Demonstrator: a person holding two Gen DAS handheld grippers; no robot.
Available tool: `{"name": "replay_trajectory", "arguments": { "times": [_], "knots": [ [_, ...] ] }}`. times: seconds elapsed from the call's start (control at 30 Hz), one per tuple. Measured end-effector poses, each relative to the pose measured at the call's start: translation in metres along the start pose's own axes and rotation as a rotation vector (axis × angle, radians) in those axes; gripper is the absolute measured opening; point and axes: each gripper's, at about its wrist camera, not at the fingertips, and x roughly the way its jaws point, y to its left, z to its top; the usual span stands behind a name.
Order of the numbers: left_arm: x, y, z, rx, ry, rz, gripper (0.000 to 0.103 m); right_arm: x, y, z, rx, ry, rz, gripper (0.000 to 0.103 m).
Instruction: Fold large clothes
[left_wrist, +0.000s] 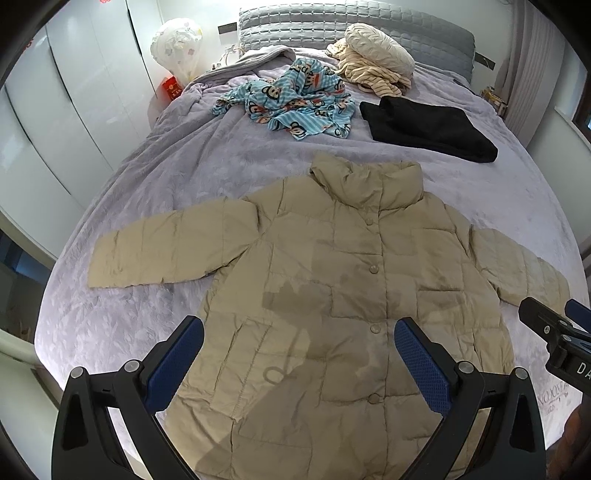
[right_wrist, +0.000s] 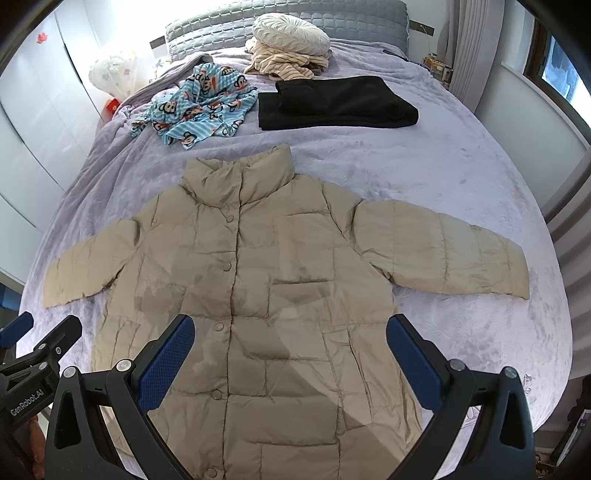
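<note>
Both grippers, left (left_wrist: 299, 343) and right (right_wrist: 290, 341), hover with jaws apart above the jacket (left_wrist: 343, 295) spread flat on the bed (left_wrist: 166, 173); grasp each sleeve cuff, then fold inward.

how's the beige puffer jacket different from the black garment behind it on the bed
The beige puffer jacket is spread flat with both sleeves out to the sides; the black garment is already folded into a compact rectangle. The jacket is quilted with snap buttons down the front, while the black one looks soft and plain. The jacket covers far more of the bed. Both lie on the lavender bedspread, untouched by either gripper.
</note>
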Motion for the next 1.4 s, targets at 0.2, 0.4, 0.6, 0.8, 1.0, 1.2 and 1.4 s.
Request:
{"name": "replay_trajectory", "arguments": {
  "times": [0.2, 0.4, 0.6, 0.8, 1.0, 1.2, 1.4],
  "knots": [
    [0.001, -0.0006, -0.001, 0.0, 0.003, 0.002, 0.103, 0.0009, 0.0008, -0.0008, 0.002, 0.002, -0.001, 0.103],
    [0.0014, -0.0008, -0.0011, 0.003, 0.003, 0.003, 0.103, 0.0003, -0.0007, 0.0006, -0.001, 0.002, -0.001, 0.103],
    [0.0028, -0.002, -0.0014, -0.002, 0.007, 0.005, 0.103, -0.0001, -0.0013, 0.0014, -0.001, 0.004, -0.001, 0.103],
    [0.0036, -0.0014, -0.002, 0.0, 0.007, 0.005, 0.103, -0.0001, -0.0016, 0.0018, -0.003, 0.005, 0.0, 0.103],
    [0.0027, -0.0022, -0.0013, -0.001, 0.008, 0.004, 0.103, -0.0001, -0.0012, 0.002, -0.002, 0.005, -0.001, 0.103],
    [0.0041, -0.0013, -0.0023, 0.0, 0.009, 0.005, 0.103, -0.0001, -0.0016, 0.0025, -0.002, 0.007, 0.0, 0.103],
    [0.0039, -0.0014, -0.0022, -0.001, 0.009, 0.006, 0.103, -0.0003, -0.0017, 0.0028, -0.001, 0.008, 0.0, 0.103]
  ]
}}
